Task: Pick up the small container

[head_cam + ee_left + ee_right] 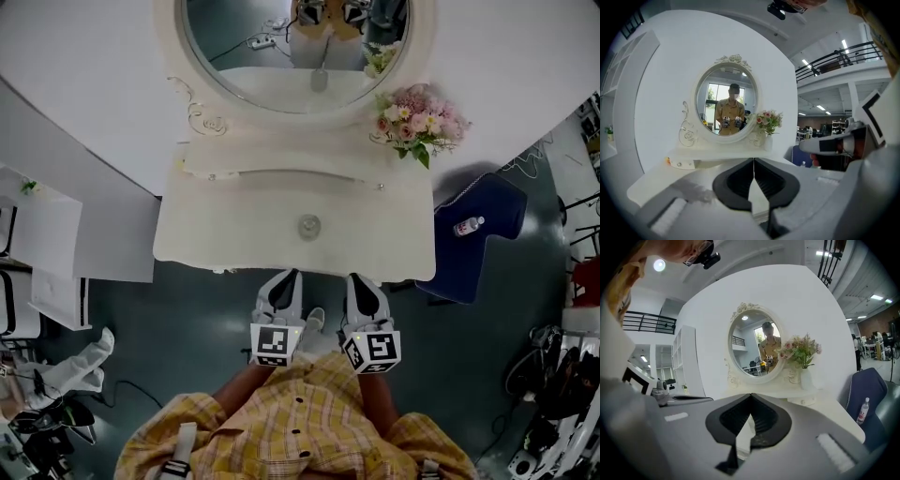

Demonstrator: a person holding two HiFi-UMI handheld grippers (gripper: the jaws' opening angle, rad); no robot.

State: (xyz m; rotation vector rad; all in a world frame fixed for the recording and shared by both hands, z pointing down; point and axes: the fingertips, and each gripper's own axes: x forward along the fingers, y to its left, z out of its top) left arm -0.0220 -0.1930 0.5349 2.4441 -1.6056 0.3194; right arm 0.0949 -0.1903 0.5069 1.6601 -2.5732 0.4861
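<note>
Head view looks steeply down on a cream-white table point(216, 234) set against a white wall, with a white shelf unit point(56, 248) standing on the floor at its left. The left hand-held gripper point(290, 276) hangs just short of the table's front edge and points toward it. Its marker cube point(273, 344) sits close above the person's yellow plaid shirt point(300, 422). In the left gripper view its two dark jaws meet at the tips, closed with nothing between them.

The small container point(309, 226) (a pale round thing, its details too small to make out) rests on the middle of the tabletop. It lies ahead of the two grippers, between their lines, and touches neither. Behind it an oval mirror point(281, 56) in a scrolled white frame rises from the table's raised back ledge.

The right hand-held gripper point(354, 278) hangs beside the left one, also just off the front edge, and the right gripper view shows its jaws pressed together and empty. Pink flowers point(417, 120) stand on the ledge at the mirror's right. Farther right, off the table, is a dark blue chair point(487, 202) with a clear bottle point(468, 226) lying on its seat.
</note>
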